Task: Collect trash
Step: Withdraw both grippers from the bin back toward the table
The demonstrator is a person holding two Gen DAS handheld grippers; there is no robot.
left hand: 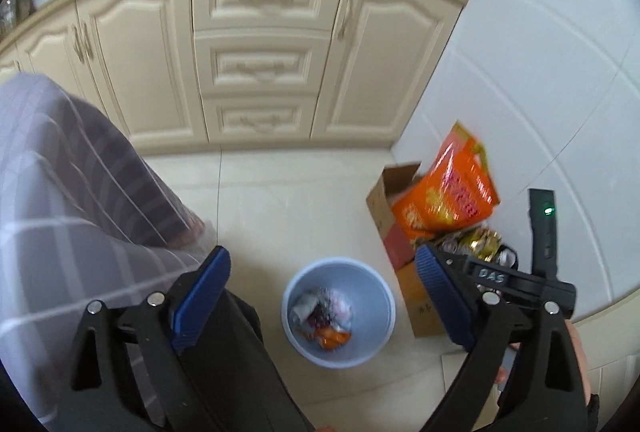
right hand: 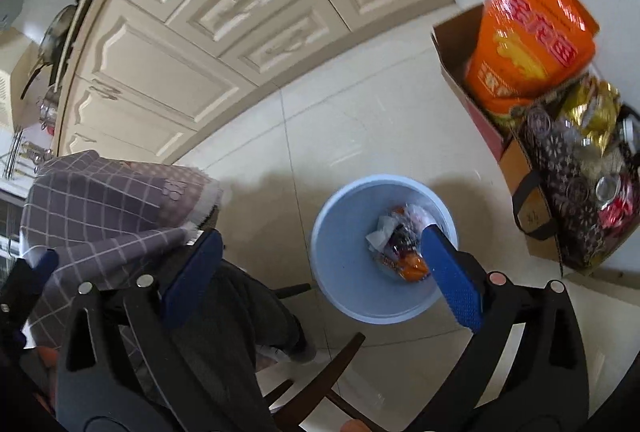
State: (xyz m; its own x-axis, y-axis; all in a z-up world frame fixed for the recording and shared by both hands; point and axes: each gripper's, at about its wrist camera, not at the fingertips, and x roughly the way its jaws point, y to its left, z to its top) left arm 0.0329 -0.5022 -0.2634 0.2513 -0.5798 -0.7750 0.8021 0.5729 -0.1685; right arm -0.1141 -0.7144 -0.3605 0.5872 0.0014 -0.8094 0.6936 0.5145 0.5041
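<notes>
Both grippers – left gripper (left hand: pixel 324 296), right gripper (right hand: pixel 316 272) – gape wide, holding nothing. Beyond and between the fingers, the blue bin (left hand: pixel 374 344) holds crumpled trash (left hand: pixel 322 318); bare floor rings it, a cardboard box (left hand: pixel 386 208) just beside.

cream cabinets (left hand: pixel 260 60), cardboard box (right hand: pixel 460 44) holding orange bag (right hand: pixel 528 44).

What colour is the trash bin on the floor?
Light blue. The bin shows best in the right wrist view, with trash inside.
</notes>
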